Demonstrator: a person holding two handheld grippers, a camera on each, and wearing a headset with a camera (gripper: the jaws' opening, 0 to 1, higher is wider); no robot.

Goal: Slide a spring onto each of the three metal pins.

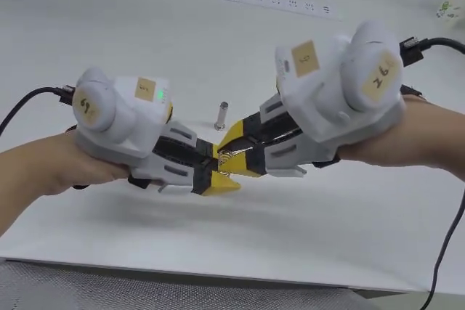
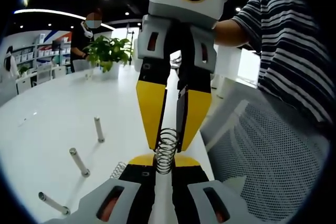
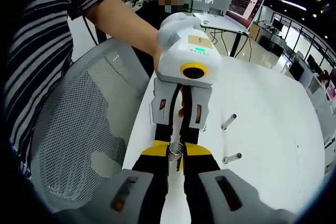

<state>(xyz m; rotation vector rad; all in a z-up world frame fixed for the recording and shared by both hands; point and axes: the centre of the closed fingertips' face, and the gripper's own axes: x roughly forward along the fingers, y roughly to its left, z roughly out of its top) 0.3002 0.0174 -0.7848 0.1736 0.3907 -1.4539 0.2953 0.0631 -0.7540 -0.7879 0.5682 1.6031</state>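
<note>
Between your meeting tips, spring (image 2: 165, 149) runs lengthwise, left gripper (image 2: 164, 167) and right gripper (image 3: 176, 156) both pinching it; upright pin (image 1: 221, 116) just beyond.

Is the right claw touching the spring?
Touching. In the left gripper view the right claw closes its yellow jaws on the top coils of the spring, with no gap showing.

the head view looks forward and down from close above the white table (image 1: 327, 215), onto the left gripper (image 1: 212, 173) and right gripper (image 1: 238, 152) meeting tip to tip. each gripper view looks along its own jaws, very near, straight at the other gripper and the person behind it. all three share the spring (image 1: 231, 156) between the tips.
</note>
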